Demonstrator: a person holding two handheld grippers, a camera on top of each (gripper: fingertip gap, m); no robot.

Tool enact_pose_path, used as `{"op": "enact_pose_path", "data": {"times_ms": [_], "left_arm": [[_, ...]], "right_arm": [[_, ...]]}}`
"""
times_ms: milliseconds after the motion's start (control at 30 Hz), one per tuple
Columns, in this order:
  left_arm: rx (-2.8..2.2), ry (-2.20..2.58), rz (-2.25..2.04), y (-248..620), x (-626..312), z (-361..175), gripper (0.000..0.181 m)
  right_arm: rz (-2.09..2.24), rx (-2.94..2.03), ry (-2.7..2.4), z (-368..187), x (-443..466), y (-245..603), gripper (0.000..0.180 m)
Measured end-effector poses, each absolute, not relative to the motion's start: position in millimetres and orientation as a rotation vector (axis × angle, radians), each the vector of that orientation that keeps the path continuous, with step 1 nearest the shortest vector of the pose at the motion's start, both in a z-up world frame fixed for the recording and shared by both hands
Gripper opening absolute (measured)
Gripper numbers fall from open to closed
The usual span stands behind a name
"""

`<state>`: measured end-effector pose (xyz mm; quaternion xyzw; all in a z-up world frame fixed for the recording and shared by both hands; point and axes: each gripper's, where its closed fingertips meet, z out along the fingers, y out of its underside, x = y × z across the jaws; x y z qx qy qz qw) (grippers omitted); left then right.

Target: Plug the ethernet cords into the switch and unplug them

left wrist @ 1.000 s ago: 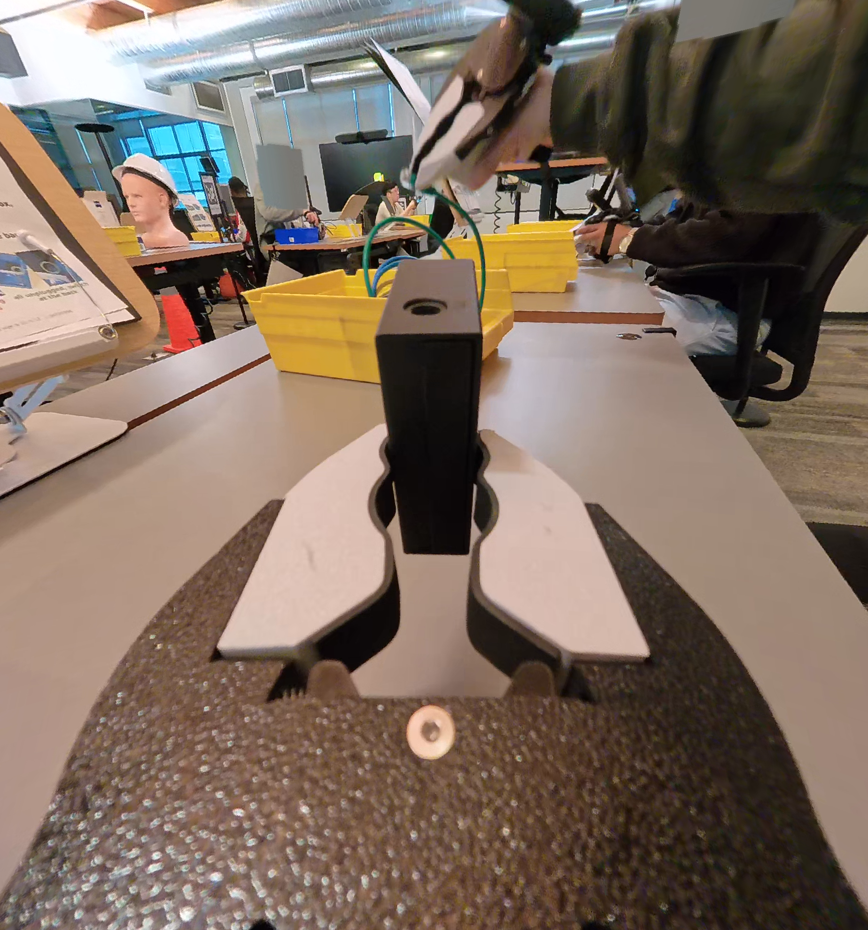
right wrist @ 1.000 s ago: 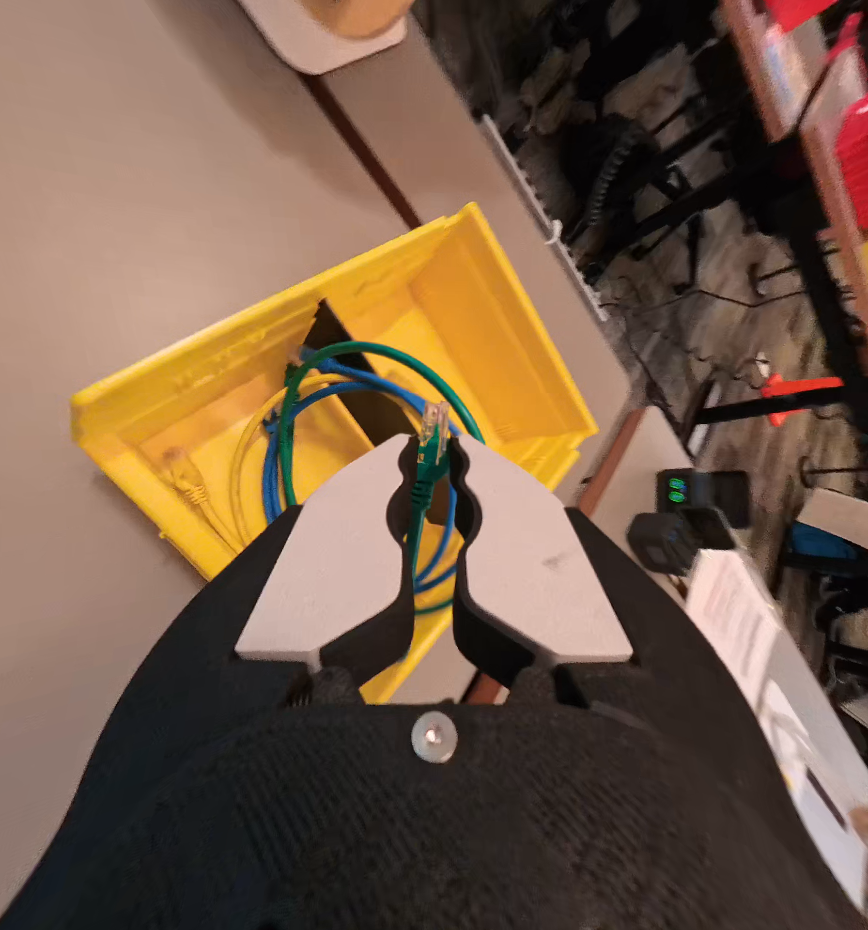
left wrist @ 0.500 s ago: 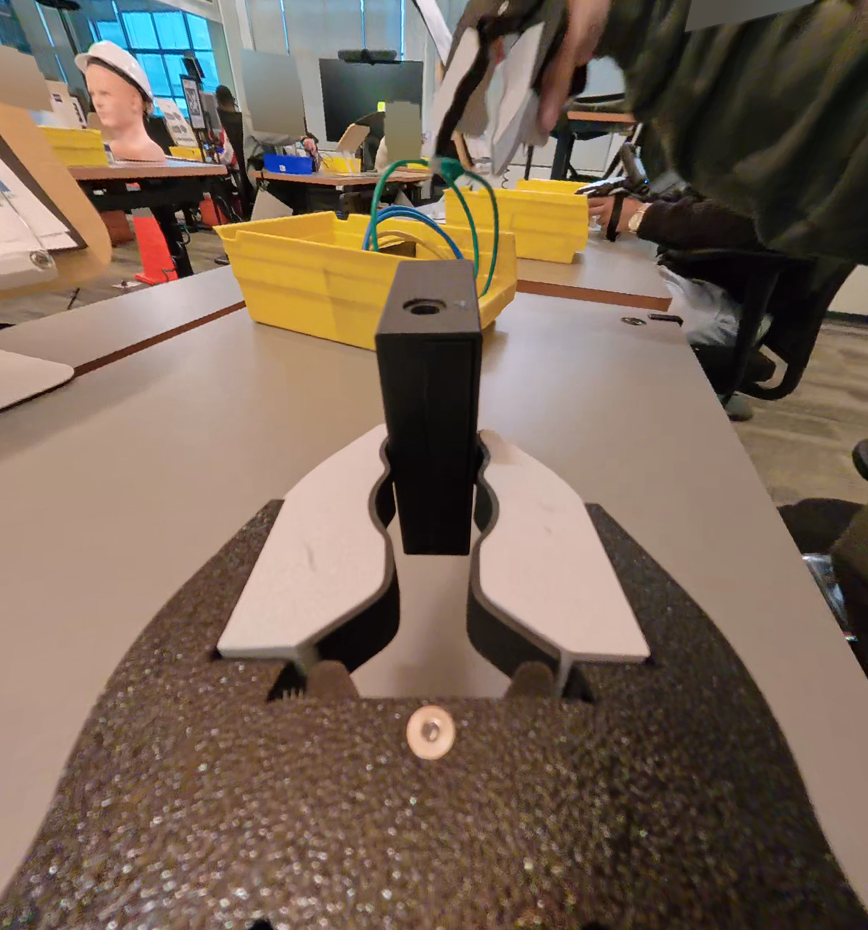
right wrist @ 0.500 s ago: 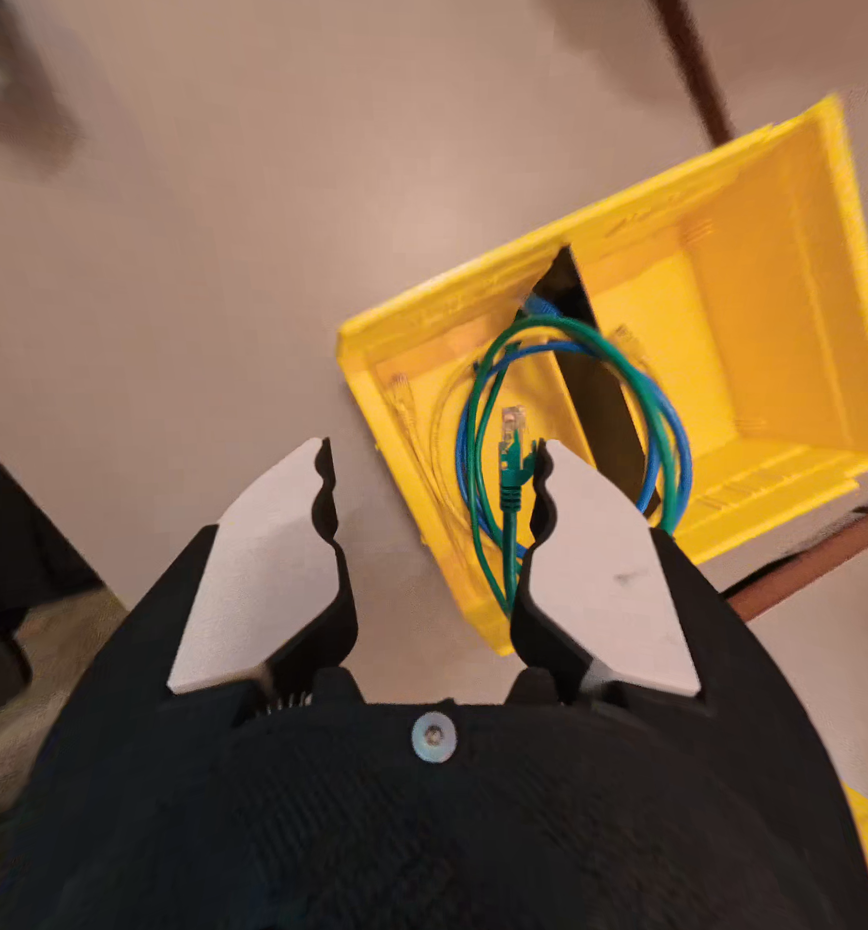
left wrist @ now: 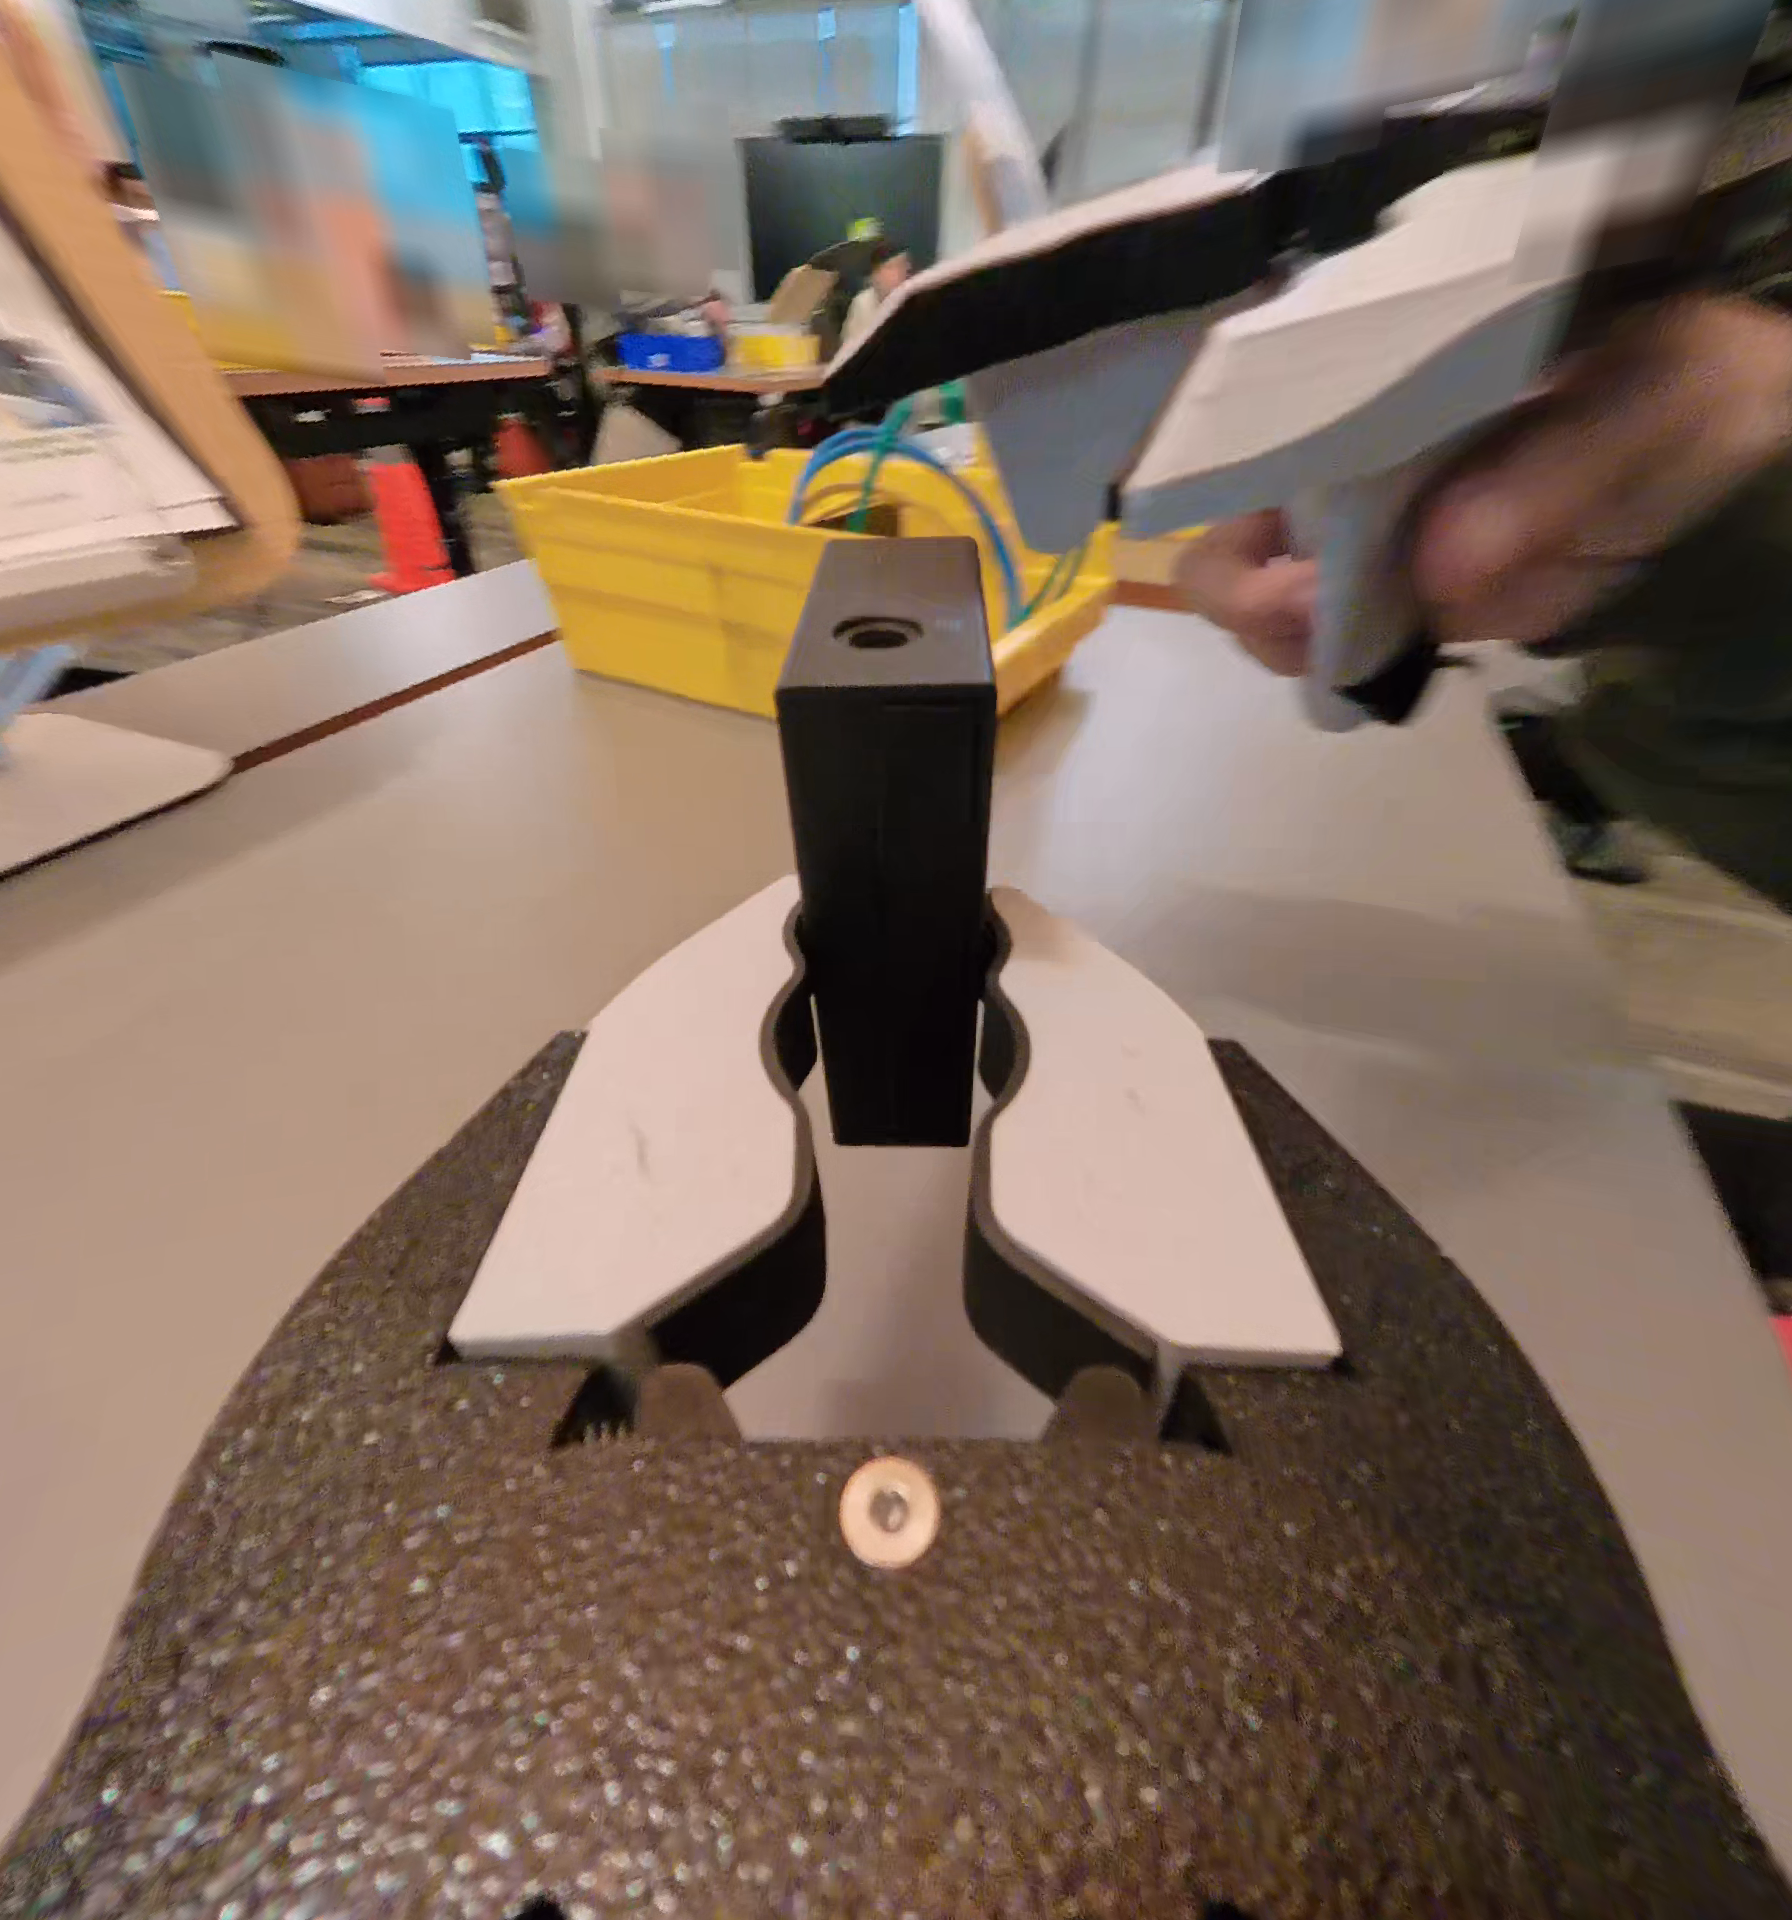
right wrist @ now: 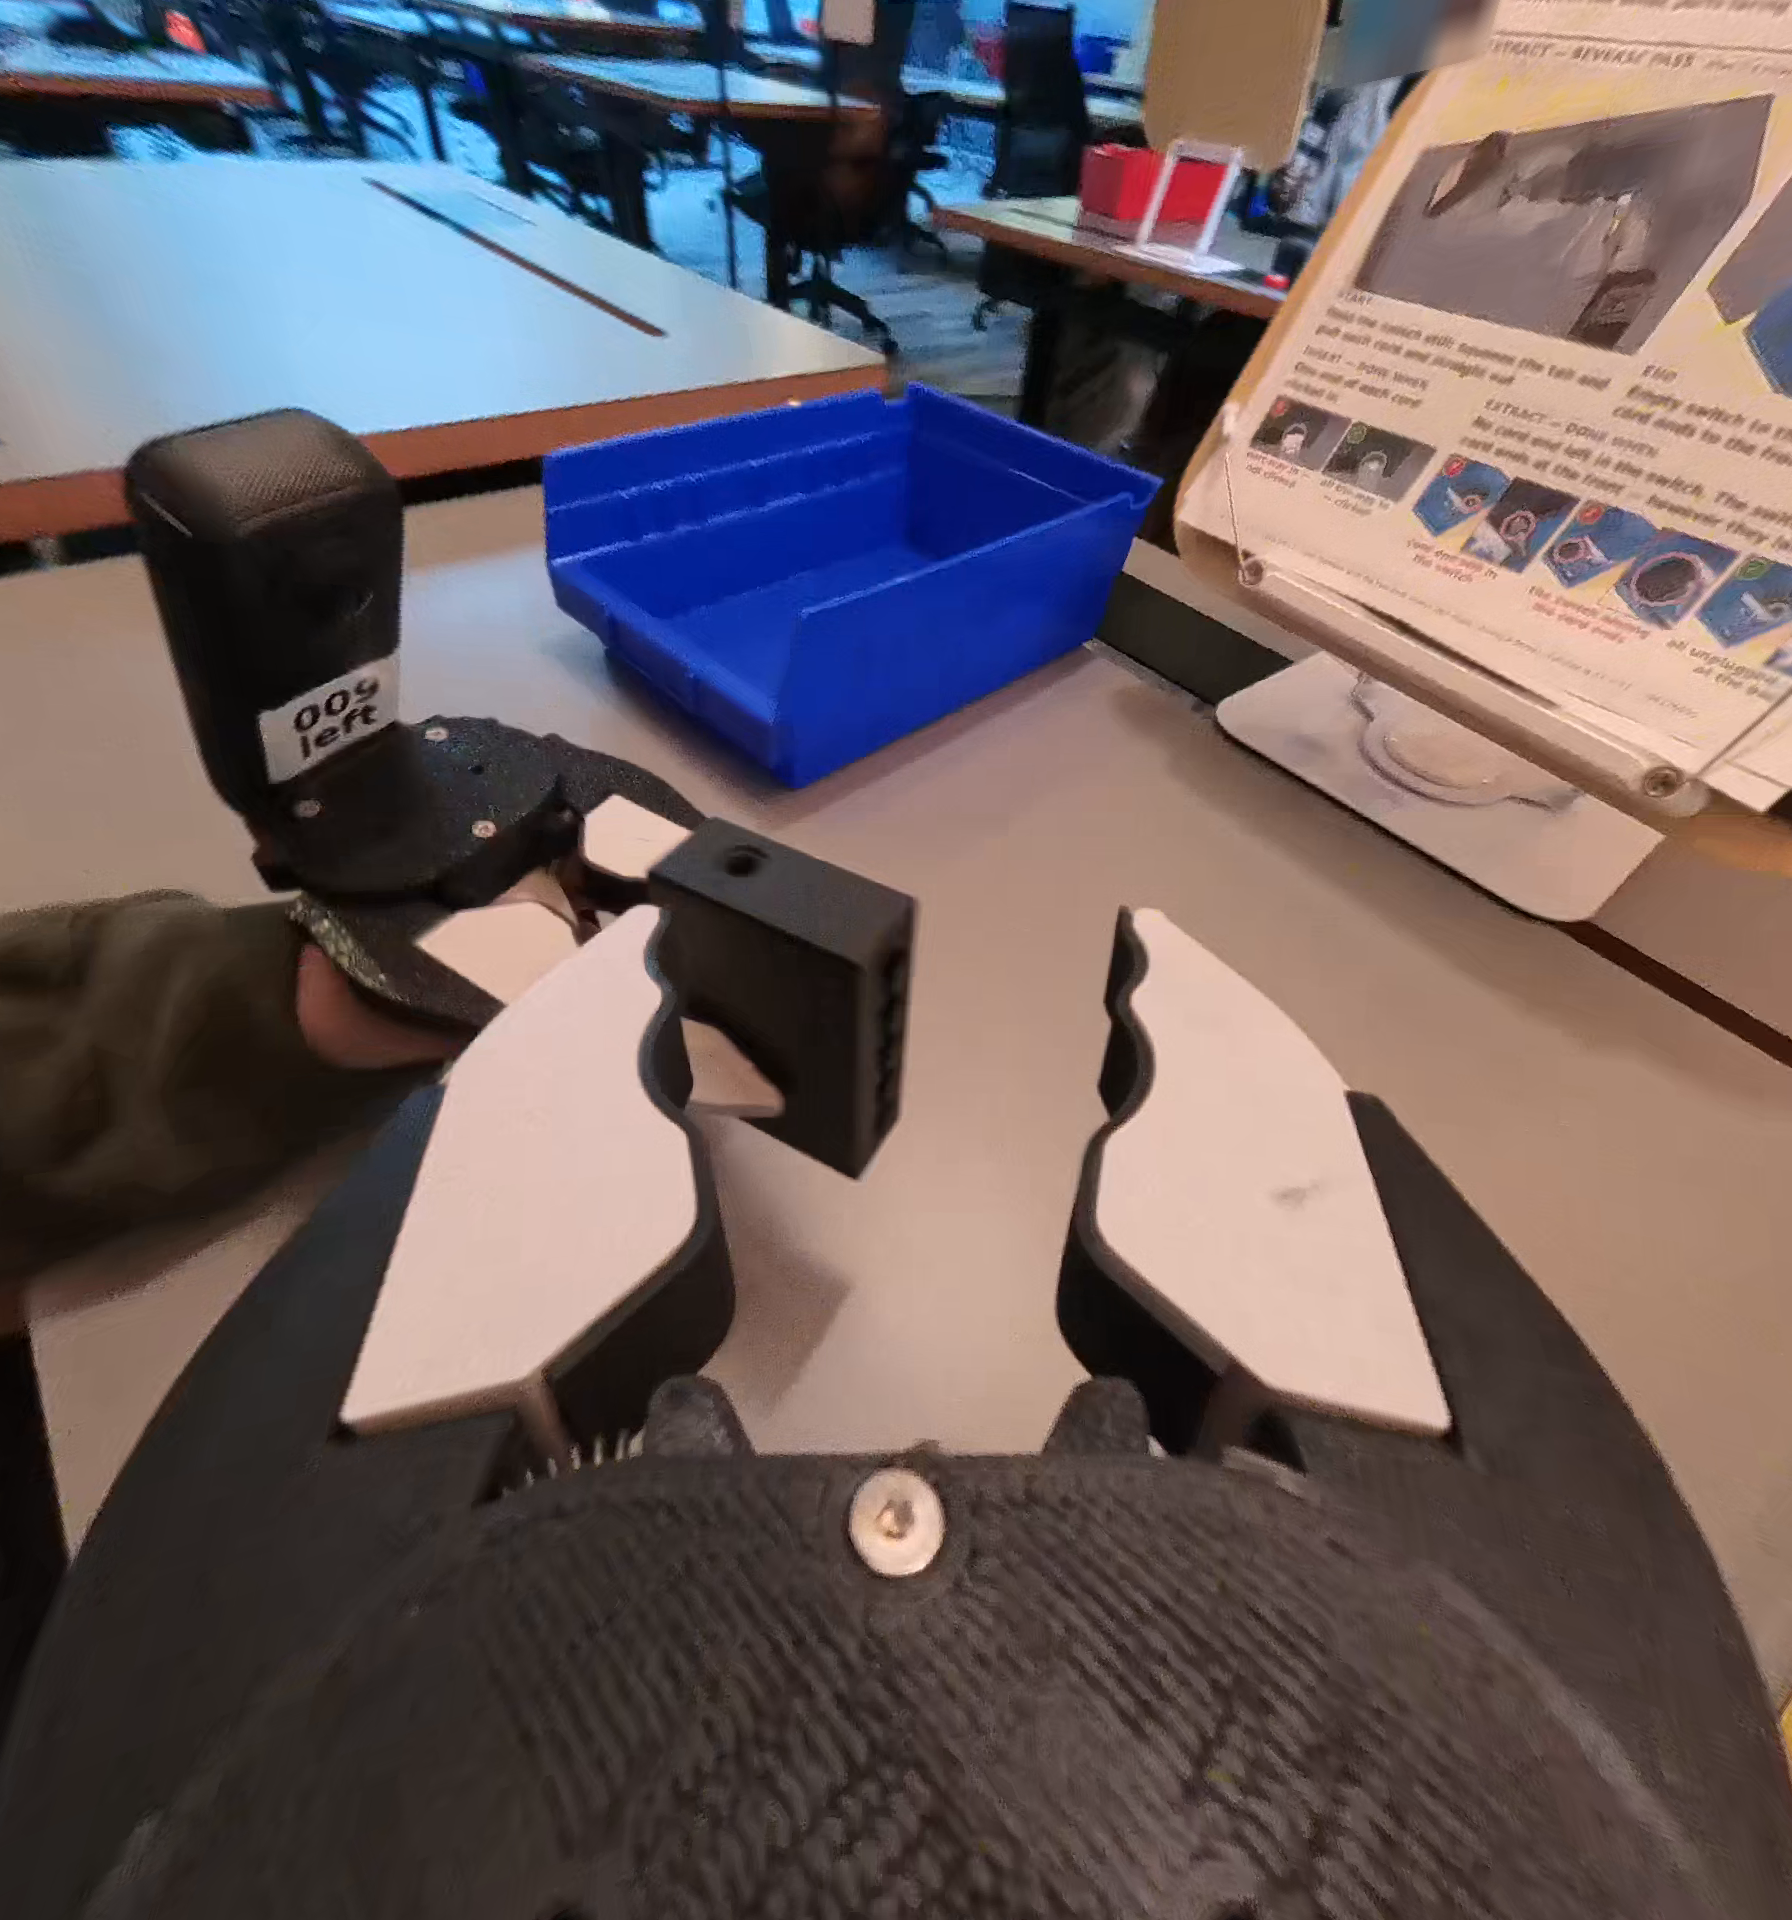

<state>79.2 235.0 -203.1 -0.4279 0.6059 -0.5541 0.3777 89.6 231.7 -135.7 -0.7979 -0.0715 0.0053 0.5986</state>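
Observation:
My left gripper is shut on the black switch and holds it upright, just above the grey table. In the right wrist view the switch shows its port side with no cord in it, and the left gripper holds it from the left. My right gripper is open and empty, close in front of the switch. It also shows at the upper right of the left wrist view. Blue and green ethernet cords lie coiled in a yellow bin behind the switch.
An empty blue bin stands on the table beyond the switch. An instruction board on a white stand is at the right, and it also shows at the left of the left wrist view. Other desks and chairs stand behind.
My right gripper opened and let go of the green cord over the yellow bin, then swung round to face the switch. The left gripper kept hold of the switch.

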Motion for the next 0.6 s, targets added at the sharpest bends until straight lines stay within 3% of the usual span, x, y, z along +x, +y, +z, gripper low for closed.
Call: {"op": "enact_pose_path", "data": {"times_ms": [100,333,533,600], "left_arm": [[-1.125,1.501,-1.207,254.3,81.8,-205.7,0.027],[-1.084,1.455,-0.896,271.3,81.8,-205.3,0.027],[-1.041,1.373,-0.864,273.5,82.4,-198.1,0.027],[-1.048,1.312,-0.904,276.5,80.9,-191.6,0.039]], "right_arm": [[-0.034,-1.936,-0.044,-146.8,78.4,248.8,0.09],[-0.023,-2.095,-0.032,-174.1,67.6,272.9,0.062],[-0.039,-2.056,-0.103,-169.5,70.6,272.2,0.062],[-0.09,-2.029,-0.098,-158.8,85.0,265.5,0.062]]}}
